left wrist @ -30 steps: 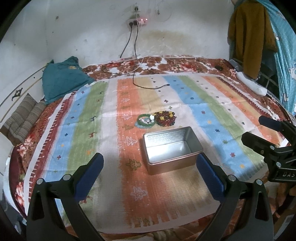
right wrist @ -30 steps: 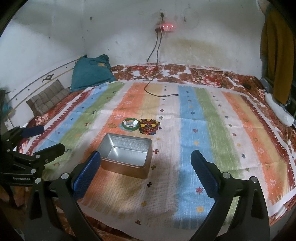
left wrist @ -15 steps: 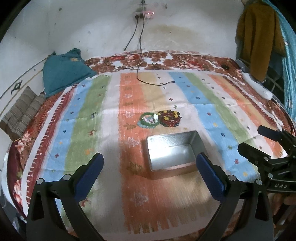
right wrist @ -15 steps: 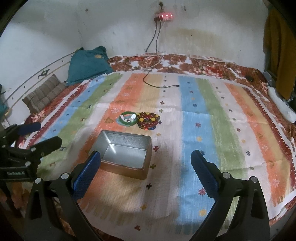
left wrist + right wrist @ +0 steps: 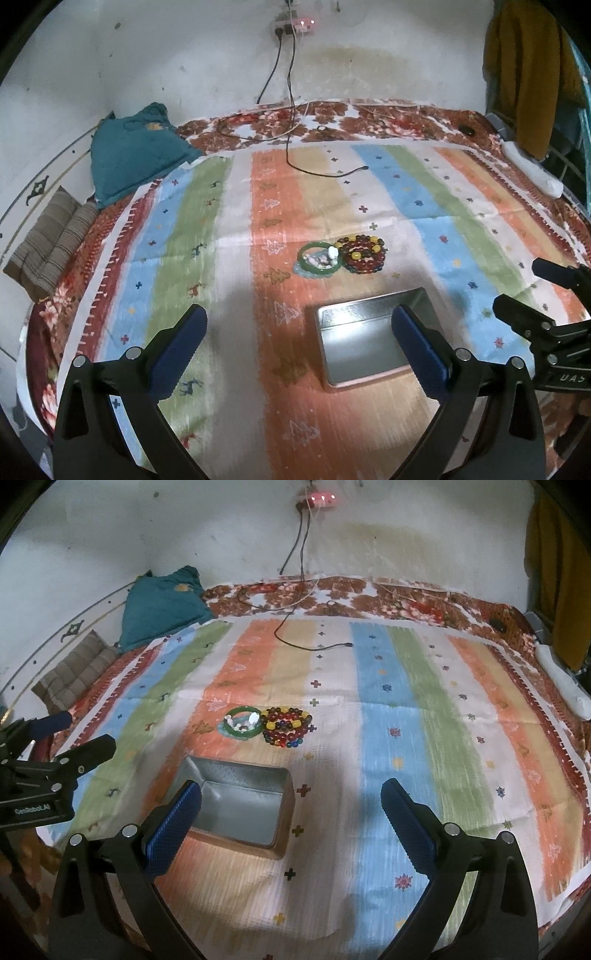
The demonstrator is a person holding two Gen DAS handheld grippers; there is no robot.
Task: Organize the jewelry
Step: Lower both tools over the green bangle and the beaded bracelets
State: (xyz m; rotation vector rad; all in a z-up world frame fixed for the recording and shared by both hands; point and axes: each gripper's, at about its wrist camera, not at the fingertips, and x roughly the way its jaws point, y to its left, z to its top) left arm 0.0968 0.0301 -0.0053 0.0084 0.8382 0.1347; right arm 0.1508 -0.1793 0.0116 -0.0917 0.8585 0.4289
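Observation:
A green bangle (image 5: pixel 317 260) (image 5: pixel 242 722) with small white pieces inside lies on the striped cloth, touching a pile of red and yellow bead bracelets (image 5: pixel 364 254) (image 5: pixel 286 727) on its right. An open empty metal tin (image 5: pixel 364 345) (image 5: pixel 240 806) sits just in front of them. My left gripper (image 5: pixel 299 336) is open and empty above the cloth, its right finger over the tin. My right gripper (image 5: pixel 291 812) is open and empty, its left finger over the tin's near left corner. Each gripper shows at the edge of the other's view.
The striped cloth (image 5: pixel 184 258) covers a floral bed. A teal cushion (image 5: pixel 136 151) and a striped pillow (image 5: pixel 51 240) lie at the back left. A black charging cable (image 5: pixel 317 171) trails from a wall socket onto the cloth. Clothes (image 5: pixel 528 74) hang at the right.
Both grippers have moved forward and lower toward the tin and the jewelry, which look larger and nearer. Both remain open. The objects have not moved.

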